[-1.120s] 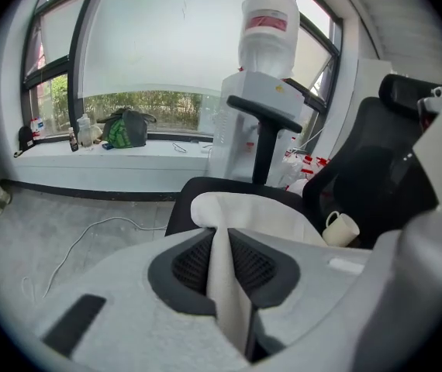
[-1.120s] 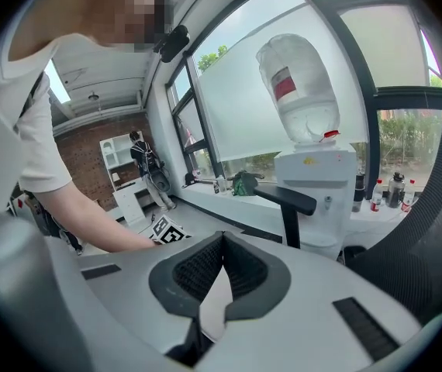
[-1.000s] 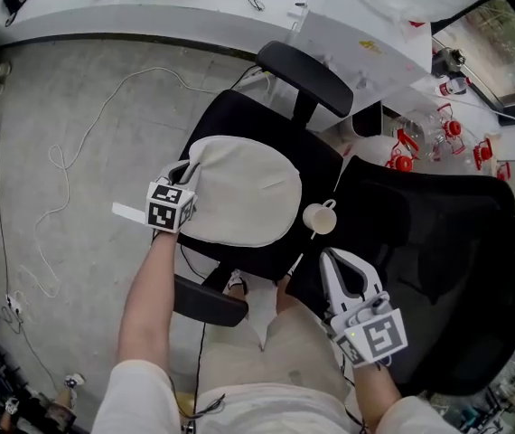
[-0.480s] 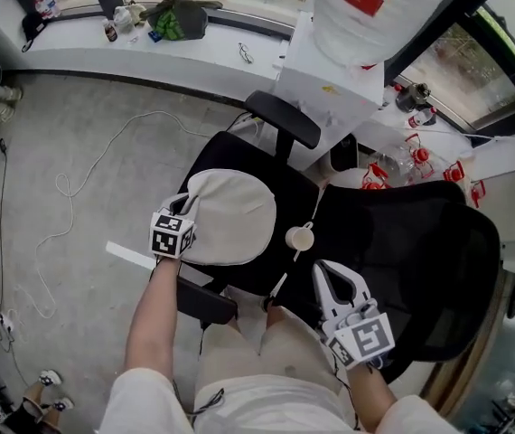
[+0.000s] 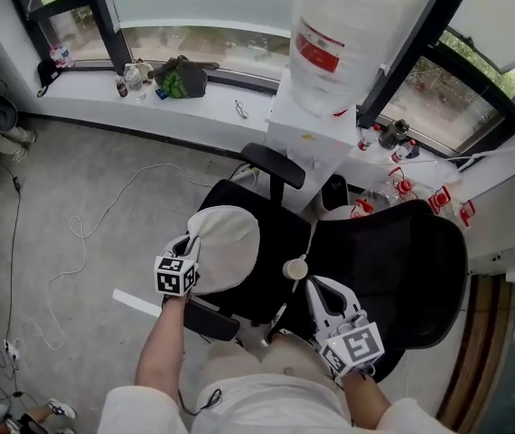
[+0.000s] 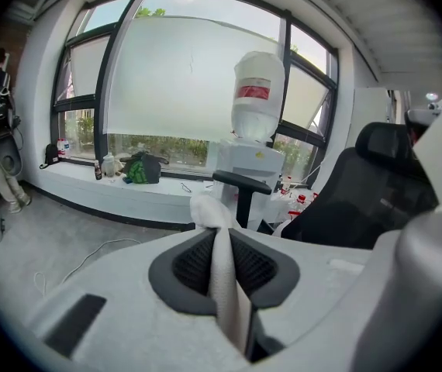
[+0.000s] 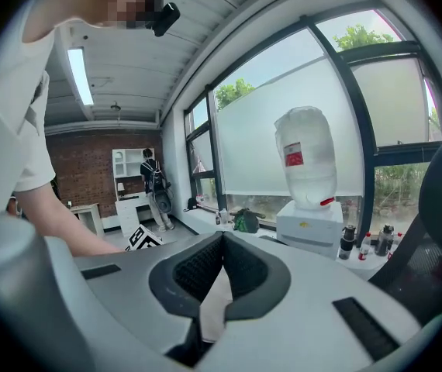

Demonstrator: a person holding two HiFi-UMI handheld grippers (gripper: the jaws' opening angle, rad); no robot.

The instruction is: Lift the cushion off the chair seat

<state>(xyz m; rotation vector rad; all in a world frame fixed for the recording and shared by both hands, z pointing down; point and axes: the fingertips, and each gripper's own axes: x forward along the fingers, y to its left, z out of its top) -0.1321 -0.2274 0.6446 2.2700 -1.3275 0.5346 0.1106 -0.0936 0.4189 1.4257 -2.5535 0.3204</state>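
A pale oval cushion [image 5: 229, 250] lies over the black chair seat [image 5: 280, 229] in the head view. My left gripper [image 5: 187, 242] is shut on the cushion's left edge. In the left gripper view, the white cloth [image 6: 225, 270] runs between the closed jaws of the left gripper [image 6: 219, 235] and bunches just past the tips. My right gripper [image 5: 317, 286] is off the cushion, beside a small round beige thing [image 5: 295, 268] near the chair back [image 5: 393, 269]. In its own view the right gripper [image 7: 222, 240] has its jaws closed, with a pale sliver low in the gap.
A water dispenser with a big bottle [image 5: 334, 52] stands behind the chair. Armrests [image 5: 273, 164] [image 5: 212, 319] flank the seat. A white cable [image 5: 77, 233] trails over the floor at left, and red-capped bottles [image 5: 402, 183] stand at right. The windowsill [image 5: 163, 80] holds small items.
Both grippers have risen and the head view now takes in much more of the room. The cushion's left edge has come up with the left gripper. Both pairs of jaws stay closed.
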